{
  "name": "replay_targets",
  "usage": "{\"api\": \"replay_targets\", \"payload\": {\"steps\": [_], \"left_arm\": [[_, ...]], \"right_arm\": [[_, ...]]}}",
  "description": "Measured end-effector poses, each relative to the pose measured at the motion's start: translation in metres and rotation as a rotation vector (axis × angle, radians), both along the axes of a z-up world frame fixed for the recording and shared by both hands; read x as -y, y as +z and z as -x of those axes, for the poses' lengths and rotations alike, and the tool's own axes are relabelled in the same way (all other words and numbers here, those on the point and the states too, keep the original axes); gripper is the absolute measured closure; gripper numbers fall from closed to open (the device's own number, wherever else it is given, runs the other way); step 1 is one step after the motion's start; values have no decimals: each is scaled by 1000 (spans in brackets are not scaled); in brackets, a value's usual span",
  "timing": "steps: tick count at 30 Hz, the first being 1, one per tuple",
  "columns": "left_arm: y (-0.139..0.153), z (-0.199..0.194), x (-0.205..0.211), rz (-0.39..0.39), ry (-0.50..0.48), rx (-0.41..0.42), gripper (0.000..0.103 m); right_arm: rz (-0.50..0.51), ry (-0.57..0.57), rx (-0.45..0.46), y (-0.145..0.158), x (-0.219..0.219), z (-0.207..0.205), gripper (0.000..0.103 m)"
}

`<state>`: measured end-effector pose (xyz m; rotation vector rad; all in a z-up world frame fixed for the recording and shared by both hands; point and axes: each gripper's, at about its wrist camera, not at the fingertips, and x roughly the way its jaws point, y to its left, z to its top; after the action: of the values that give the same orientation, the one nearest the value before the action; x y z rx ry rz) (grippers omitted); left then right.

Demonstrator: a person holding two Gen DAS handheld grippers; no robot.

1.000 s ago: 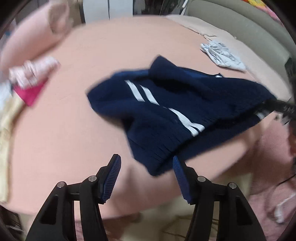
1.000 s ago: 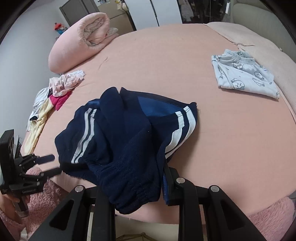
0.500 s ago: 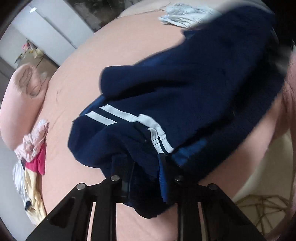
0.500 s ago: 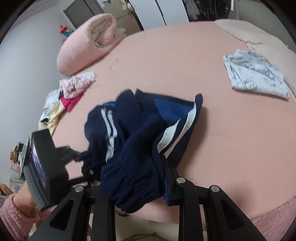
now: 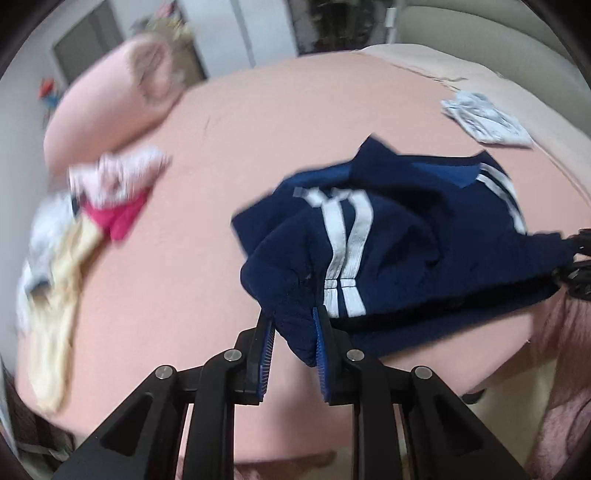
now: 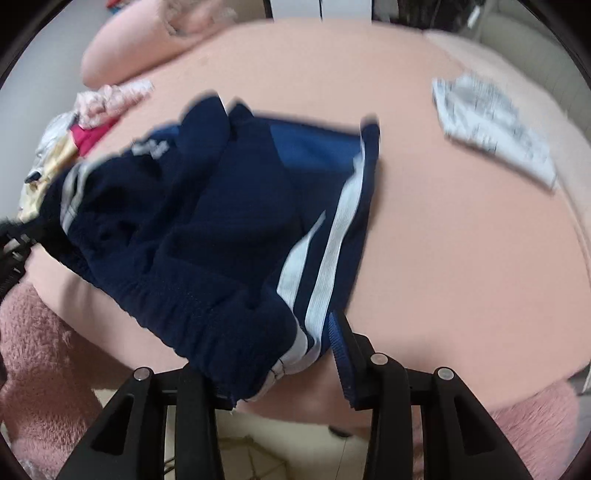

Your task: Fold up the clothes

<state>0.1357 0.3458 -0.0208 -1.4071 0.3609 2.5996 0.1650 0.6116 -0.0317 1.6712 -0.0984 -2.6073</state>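
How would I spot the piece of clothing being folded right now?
Look at the big peach-pink bed. Near its front edge lies a crumpled navy garment, close to the camera. Unlike the pale folded piece and the pink-and-yellow heap, it is dark with white stripes.

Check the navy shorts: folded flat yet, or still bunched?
Still bunched. The navy shorts lie in a crumpled heap on the bed, layers overlapping unevenly and stripes running askew; one edge is pinched in the left gripper.

Peach-sheeted bed [image 5: 295,122] fills the room — white cabinet doors [image 5: 229,33] behind, pale wall [image 6: 48,48] left.
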Motion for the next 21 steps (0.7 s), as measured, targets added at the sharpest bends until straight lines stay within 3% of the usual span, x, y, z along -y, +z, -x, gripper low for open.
{"api": "replay_targets", "payload": {"steps": [2,4,6,7,10,14,18,21], "left_arm": [[-2,-3,17,-68,65,20,82],[-2,-5,24,-94,101,18,79],[-2,-13,20,-69,95,38,64],[-5,-12,18,-53,69,55,57],[-5,-21,4,-6,-71,57,57],[-7,-34,-13,155,-215,9,57],[-23,-24,-25,129,-278,60,57],[-45,-16,-39,230,-304,77,57]], "right_arm": [[-31,12,-102,21,4,-4,61],[-90,16,-170,30,7,-5,42],[-147,18,-198,29,10,-4,36],[-143,32,-164,23,11,-2,37],[-29,26,-41,3,4,-1,44],[11,-35,-72,10,-8,-9,51],[0,-64,-74,12,-21,0,51],[-16,-54,-41,1,-18,7,51]]}}
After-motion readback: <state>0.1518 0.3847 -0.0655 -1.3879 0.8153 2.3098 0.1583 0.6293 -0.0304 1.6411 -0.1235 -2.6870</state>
